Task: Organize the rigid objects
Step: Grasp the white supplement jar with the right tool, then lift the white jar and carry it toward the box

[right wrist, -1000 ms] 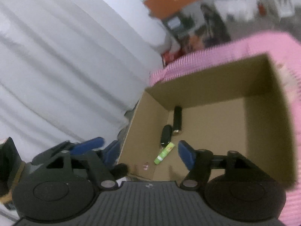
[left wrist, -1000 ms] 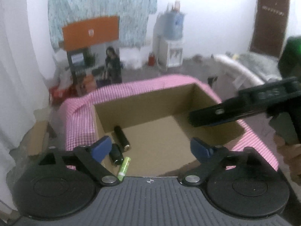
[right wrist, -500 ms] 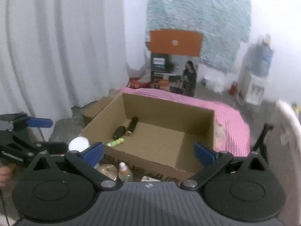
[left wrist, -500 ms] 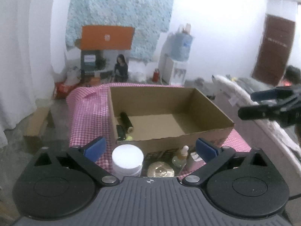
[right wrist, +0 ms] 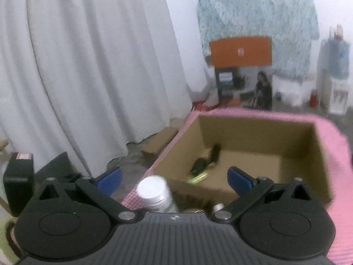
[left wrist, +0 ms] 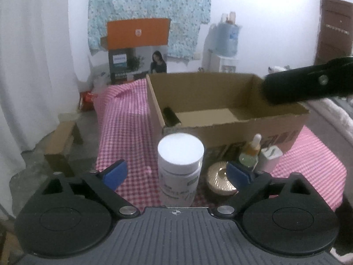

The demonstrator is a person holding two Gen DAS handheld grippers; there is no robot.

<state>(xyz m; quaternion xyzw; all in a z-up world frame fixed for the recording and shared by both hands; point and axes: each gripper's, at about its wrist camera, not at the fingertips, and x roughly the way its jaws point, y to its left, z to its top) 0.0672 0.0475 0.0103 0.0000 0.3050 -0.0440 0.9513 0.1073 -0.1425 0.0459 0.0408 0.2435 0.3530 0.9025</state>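
A white-lidded pill bottle [left wrist: 180, 165] stands on the pink checked cloth [left wrist: 125, 130], between the open fingers of my left gripper [left wrist: 176, 173], not touched. Beside it are a gold round tin [left wrist: 220, 180], a dropper bottle [left wrist: 250, 153] and a small white item [left wrist: 270, 158]. Behind them is an open cardboard box [left wrist: 284, 119] holding a black cylinder [left wrist: 169, 113]. My right gripper [right wrist: 174, 176] is open and empty, above the bottle [right wrist: 154, 193] and the box [right wrist: 317, 154], where black cylinders [right wrist: 201, 162] and a green stick [right wrist: 197, 178] lie. Its arm shows in the left wrist view [left wrist: 308, 84].
White curtains [right wrist: 88, 66] hang at the left. A small cardboard box [left wrist: 61, 145] sits on the floor left of the table. An orange-topped carton [left wrist: 138, 48] and a water dispenser [left wrist: 226, 44] stand by the far wall.
Both grippers have drawn back and down from over the box. The left one now has the white bottle between its open fingers. The right view has swung left and is blurred.
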